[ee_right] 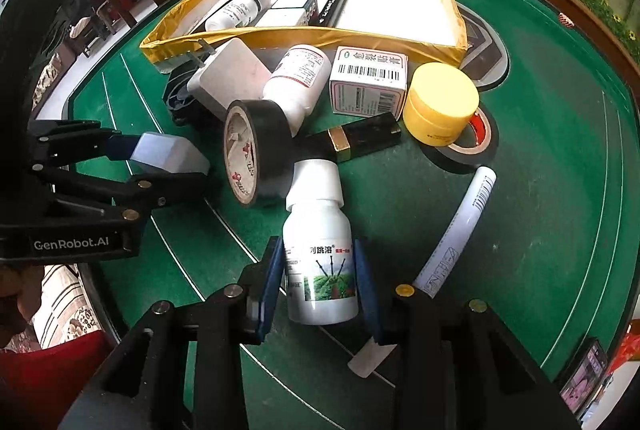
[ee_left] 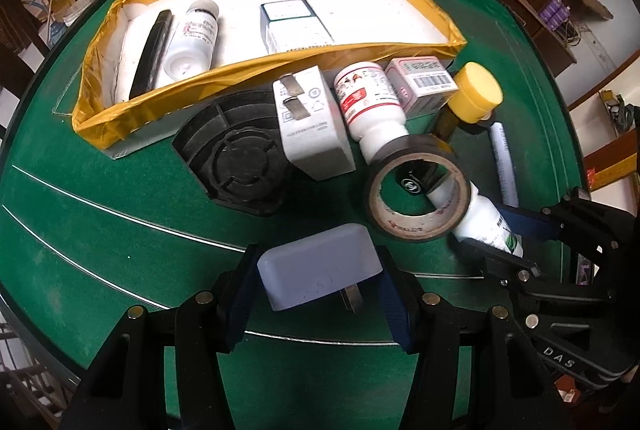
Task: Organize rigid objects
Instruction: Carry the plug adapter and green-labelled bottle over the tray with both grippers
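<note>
My left gripper is shut on a pale blue plug adapter, held near the table's front; it also shows in the right wrist view. My right gripper is shut on a white spray bottle with a green label, seen too in the left wrist view. A yellow-taped white tray at the back holds a black marker, a white bottle and a box.
In front of the tray lie a white charger, a red-label bottle, a pink box, a yellow-capped jar, a black tape roll, a white tube and a black fan grille.
</note>
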Available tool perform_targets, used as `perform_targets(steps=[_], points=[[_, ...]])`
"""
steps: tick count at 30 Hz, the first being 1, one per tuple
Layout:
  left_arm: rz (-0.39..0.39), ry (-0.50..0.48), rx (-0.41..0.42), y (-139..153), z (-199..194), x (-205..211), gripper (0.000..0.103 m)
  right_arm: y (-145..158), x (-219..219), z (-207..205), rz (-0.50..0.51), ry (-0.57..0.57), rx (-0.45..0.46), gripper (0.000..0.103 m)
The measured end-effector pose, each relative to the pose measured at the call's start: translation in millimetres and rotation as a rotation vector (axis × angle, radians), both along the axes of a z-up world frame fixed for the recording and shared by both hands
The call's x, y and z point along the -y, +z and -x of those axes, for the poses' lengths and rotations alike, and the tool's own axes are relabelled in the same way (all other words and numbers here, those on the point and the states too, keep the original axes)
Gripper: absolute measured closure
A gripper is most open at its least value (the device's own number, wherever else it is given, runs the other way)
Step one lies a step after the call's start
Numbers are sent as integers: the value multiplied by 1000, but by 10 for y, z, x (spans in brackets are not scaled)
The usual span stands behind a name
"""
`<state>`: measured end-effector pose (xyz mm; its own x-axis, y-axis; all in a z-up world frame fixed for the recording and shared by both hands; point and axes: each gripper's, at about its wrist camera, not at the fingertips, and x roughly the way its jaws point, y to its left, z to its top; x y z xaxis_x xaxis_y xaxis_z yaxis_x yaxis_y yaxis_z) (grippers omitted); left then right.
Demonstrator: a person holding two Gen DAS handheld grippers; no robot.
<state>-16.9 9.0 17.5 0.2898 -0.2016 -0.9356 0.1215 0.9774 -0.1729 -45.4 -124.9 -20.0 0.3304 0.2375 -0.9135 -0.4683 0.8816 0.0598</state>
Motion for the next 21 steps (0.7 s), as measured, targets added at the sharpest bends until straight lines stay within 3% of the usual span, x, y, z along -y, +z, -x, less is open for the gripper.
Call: perform_targets(steps=[9, 21], points=[[19, 12, 24, 115, 34, -5, 44, 187, 230, -7, -80, -65, 21, 69], [49, 18, 66, 365, -1, -105, 44, 382, 250, 17, -111, -74, 63, 69]])
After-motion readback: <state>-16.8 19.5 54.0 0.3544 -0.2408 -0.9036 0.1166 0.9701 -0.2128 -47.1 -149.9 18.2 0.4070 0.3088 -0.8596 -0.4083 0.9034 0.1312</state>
